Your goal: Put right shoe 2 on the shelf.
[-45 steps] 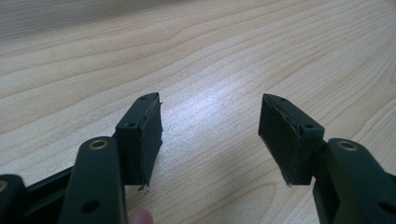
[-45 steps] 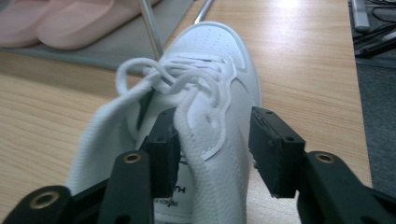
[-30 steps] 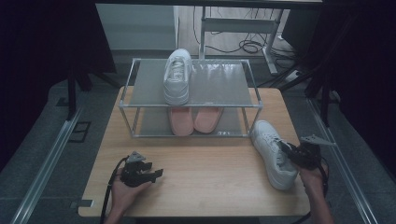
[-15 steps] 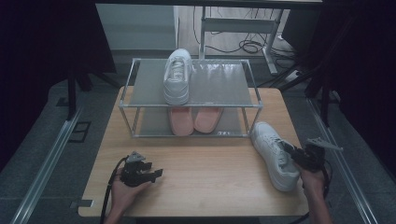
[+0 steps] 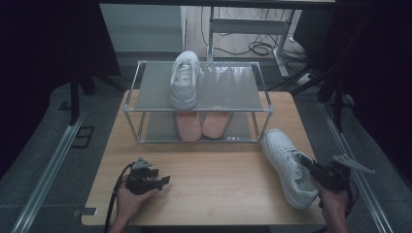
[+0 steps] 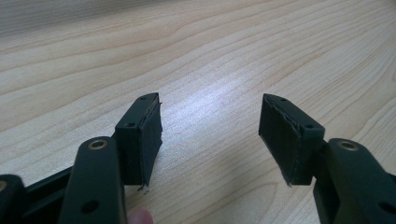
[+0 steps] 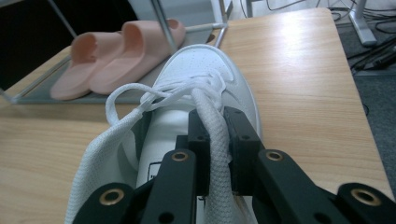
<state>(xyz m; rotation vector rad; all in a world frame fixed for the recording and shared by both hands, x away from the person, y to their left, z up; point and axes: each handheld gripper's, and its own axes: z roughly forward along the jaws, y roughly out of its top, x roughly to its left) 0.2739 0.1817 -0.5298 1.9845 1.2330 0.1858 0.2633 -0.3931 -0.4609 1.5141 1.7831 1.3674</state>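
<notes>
Pale wood covers the table (image 5: 209, 189), and a low metal shoe rack (image 5: 199, 99) stands at its far side; everything below is placed against that rack. One white sneaker (image 5: 185, 80) sits on the rack's top shelf, and a pair of pink slippers (image 5: 203, 124) lies on the shelf beneath. Its mate, the second white sneaker (image 5: 288, 166), rests on the table just off the rack's front right corner, toe toward the rack.

The right gripper (image 7: 215, 140) has just been closing, and its jaws now pinch the padded rim of that sneaker's opening, the collar beside the laces, as the right gripper view shows. The left gripper (image 5: 154, 180) rests on the table well in front of the rack's left end, jaws spread wide with bare wood between them.

Judging by its build, the sneaker should be light, with a stiff rubber sole and a soft, yielding upper. The smooth side panels would probably slide under the pads, so the thick collar looks the better hold. Held by that edge alone, the shoe will likely hang toe-down and swing, and the loose laces could snag on the rack's frame.
</notes>
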